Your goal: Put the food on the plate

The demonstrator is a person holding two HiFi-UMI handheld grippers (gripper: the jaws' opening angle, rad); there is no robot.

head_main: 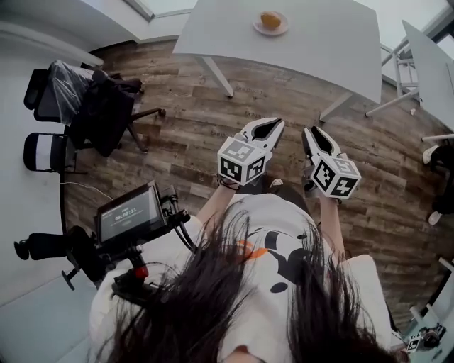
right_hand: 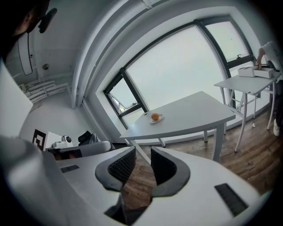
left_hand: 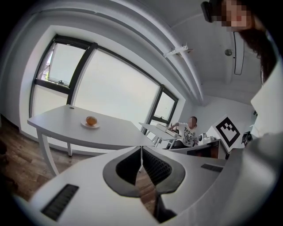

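A round orange piece of food point(head_main: 270, 20) lies on a small plate point(head_main: 283, 30) on the white table point(head_main: 319, 49), far ahead of me. Both grippers hang over the wooden floor, well short of the table. My left gripper point(head_main: 276, 125) is shut, its tips touching, with nothing in it. My right gripper point(head_main: 311, 132) is shut too, a thin slit between its pads and nothing inside. In the left gripper view the food point(left_hand: 91, 120) and plate point(left_hand: 83, 125) show beyond the gripper point(left_hand: 141, 149). The right gripper view shows the food point(right_hand: 155, 116) past the gripper point(right_hand: 143, 152).
Office chairs with dark clothing point(head_main: 85, 99) stand at the left. A second white table point(head_main: 429, 64) stands at the right. A monitor on a rig point(head_main: 131, 213) sits close at my lower left. A seated person point(left_hand: 191, 132) is behind another table.
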